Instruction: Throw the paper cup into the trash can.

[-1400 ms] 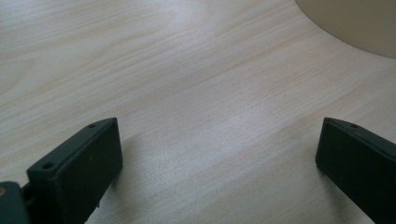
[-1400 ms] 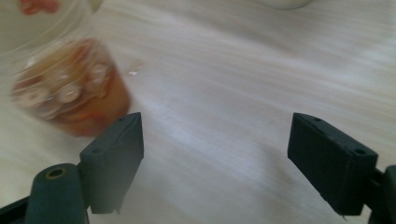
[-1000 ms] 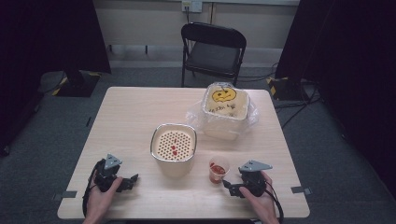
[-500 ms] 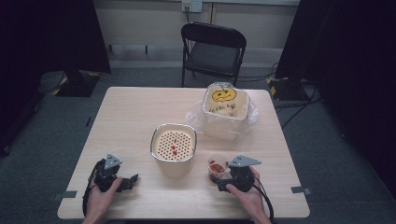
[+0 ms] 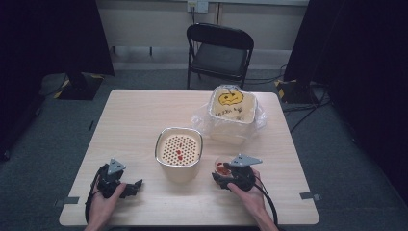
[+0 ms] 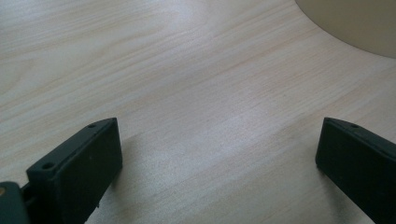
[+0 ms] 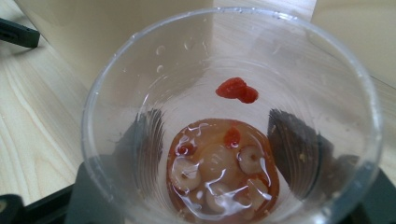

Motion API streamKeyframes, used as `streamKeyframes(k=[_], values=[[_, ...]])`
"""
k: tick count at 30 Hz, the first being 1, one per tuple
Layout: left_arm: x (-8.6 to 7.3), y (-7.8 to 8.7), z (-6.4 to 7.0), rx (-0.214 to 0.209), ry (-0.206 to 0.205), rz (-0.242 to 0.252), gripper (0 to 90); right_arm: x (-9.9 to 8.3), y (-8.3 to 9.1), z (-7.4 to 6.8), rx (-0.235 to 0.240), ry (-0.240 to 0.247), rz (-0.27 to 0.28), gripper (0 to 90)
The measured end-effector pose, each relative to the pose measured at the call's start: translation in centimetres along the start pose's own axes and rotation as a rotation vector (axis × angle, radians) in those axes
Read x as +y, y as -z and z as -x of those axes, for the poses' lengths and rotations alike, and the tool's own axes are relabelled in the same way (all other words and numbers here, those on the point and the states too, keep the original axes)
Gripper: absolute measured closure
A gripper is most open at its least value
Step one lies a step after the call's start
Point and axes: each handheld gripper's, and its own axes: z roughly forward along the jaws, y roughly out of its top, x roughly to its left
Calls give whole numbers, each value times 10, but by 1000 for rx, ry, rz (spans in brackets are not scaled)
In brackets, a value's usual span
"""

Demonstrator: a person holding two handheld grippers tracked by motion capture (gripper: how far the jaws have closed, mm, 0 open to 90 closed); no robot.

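The right gripper [image 5: 222, 179] sits at the near right of the table [image 5: 134, 115] with its jaws clamped on either side of a clear plastic cup [image 7: 233, 121], which stands just right of the cream container [image 5: 179, 153] with the perforated top. The cup holds a little brownish liquid with pale ring-shaped pieces [image 7: 219, 172], and a red bit [image 7: 236, 89] clings to its inner wall. The left gripper [image 6: 219, 163] rests low over bare wood at the near left, jaws spread wide and holding nothing.

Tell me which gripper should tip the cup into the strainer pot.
Right. The right gripper already brackets the clear cup beside the strainer pot; the left gripper sits open on bare table.
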Motion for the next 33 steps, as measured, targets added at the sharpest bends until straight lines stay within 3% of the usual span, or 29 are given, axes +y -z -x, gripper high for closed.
streamKeyframes(k=[5,17,26,33], values=[[0,0,0,0,0,0,0,5,4,0,-25,25,-10,390],[0,0,0,0,0,0,0,18,15,2,-48,27,11,397],[0,0,0,0,0,0,0,30,24,2,-83,26,-2,406],[0,0,0,0,1,0,0,45,35,1,-102,43,24,407]])
